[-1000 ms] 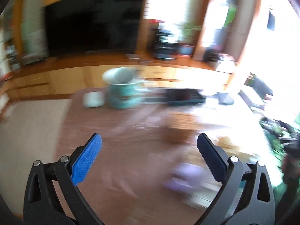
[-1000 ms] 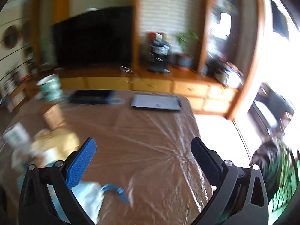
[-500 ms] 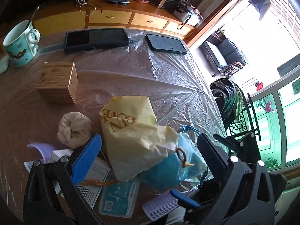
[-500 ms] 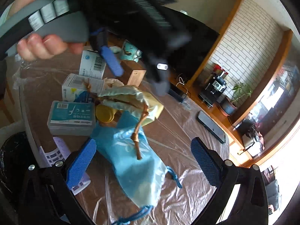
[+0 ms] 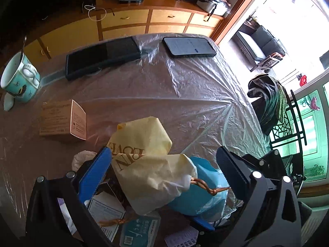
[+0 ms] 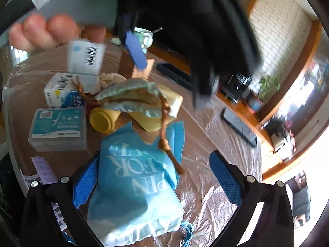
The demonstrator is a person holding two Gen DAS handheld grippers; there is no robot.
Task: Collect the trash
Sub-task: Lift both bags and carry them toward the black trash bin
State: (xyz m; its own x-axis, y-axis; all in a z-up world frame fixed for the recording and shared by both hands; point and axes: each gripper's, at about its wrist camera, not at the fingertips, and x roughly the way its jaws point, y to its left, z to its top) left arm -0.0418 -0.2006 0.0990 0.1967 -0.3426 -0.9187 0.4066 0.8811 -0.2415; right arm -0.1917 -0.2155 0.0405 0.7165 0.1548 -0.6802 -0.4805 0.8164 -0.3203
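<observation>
Left gripper point(image 5: 163, 171) has its blue-padded fingers point(image 5: 94, 174) spread wide, w/ the pale yellow drawstring cloth bag point(image 5: 148, 164) sitting between them, not pinched. Just past the right-hand finger lies the light blue drawstring fabric bag point(image 5: 202, 195), touching the yellow one. Below the left-hand finger: white printed paper box point(image 5: 107, 214) and clear plastic box w/ teal label point(image 5: 139, 229). Beyond the fingertips, on the plastic-sheeted brown desk point(image 5: 185, 94): small brown cardboard box point(image 5: 61, 120), teal patterned mug point(image 5: 19, 80), long black keyboard-like slab point(image 5: 102, 56), dark smartphone point(image 5: 189, 47).

Right gripper point(image 6: 153, 176) fingers also spread apart; the light blue bag point(image 6: 131, 185) lies between them, against the left-hand pad, no squeeze visible. Ahead of the tips: yellow bag's open mouth point(image 6: 135, 100), yellow plastic cap point(image 6: 102, 119), teal-label box point(image 6: 58, 127), white barcode carton point(image 6: 61, 88). Person's hand point(image 6: 45, 30) appears above, blurred, holding the other gripper.
</observation>
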